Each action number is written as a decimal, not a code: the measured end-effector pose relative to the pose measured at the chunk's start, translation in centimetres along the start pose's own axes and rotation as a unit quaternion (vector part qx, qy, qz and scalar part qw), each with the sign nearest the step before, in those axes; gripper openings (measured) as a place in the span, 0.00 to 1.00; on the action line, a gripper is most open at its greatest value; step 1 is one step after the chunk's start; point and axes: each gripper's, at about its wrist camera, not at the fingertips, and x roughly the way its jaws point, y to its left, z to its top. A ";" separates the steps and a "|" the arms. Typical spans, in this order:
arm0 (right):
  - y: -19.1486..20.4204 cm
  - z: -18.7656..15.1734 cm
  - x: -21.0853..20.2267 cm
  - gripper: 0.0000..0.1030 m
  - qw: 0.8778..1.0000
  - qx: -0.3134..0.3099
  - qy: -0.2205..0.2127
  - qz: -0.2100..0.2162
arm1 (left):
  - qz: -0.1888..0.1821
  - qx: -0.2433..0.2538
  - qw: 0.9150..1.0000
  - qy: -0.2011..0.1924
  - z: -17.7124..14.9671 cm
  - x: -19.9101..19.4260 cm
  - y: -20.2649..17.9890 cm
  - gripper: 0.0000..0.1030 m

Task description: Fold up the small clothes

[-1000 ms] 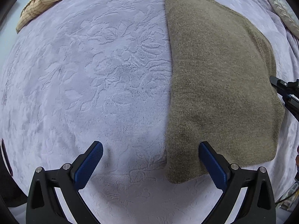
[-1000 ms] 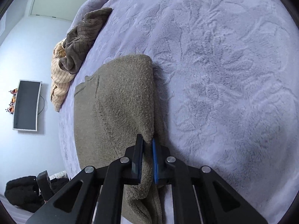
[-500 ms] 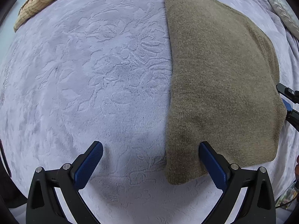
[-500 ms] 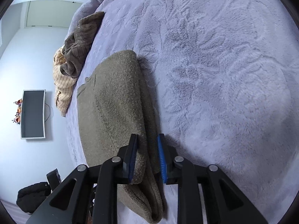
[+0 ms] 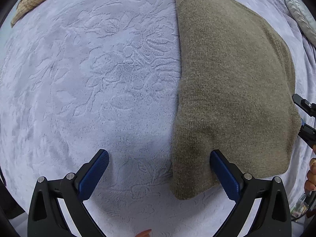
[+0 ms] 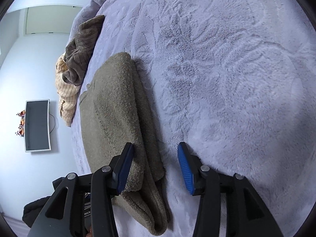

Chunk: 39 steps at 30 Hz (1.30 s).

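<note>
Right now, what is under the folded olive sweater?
The sweater lies flat on the lavender blanket, which shows all around it. In the right wrist view its edge shows stacked folded layers. Anything between or beneath them is covered.

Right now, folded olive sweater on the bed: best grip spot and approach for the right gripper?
Take the olive sweater at its near right corner, where the stacked layers end in a thick rolled edge. Come in low from the bare blanket side, one finger under the stack, one on top. The right gripper is open and already straddles that edge, probably needing only a short advance. The left gripper is open too.
</note>
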 end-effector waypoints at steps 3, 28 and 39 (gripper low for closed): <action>-0.2 -0.1 0.0 0.50 1.000 0.003 -0.002 0.006 | -0.003 -0.004 1.000 -0.006 -0.2 -0.4 0.2 0.99; 0.7 0.9 -0.4 0.67 0.998 -0.037 -0.001 0.054 | -0.079 0.005 0.995 -0.056 5.4 -3.9 1.1 0.99; 2.4 3.8 3.8 0.67 0.994 -0.080 0.044 0.055 | -0.160 0.065 0.984 -0.033 8.9 -1.1 -3.8 0.99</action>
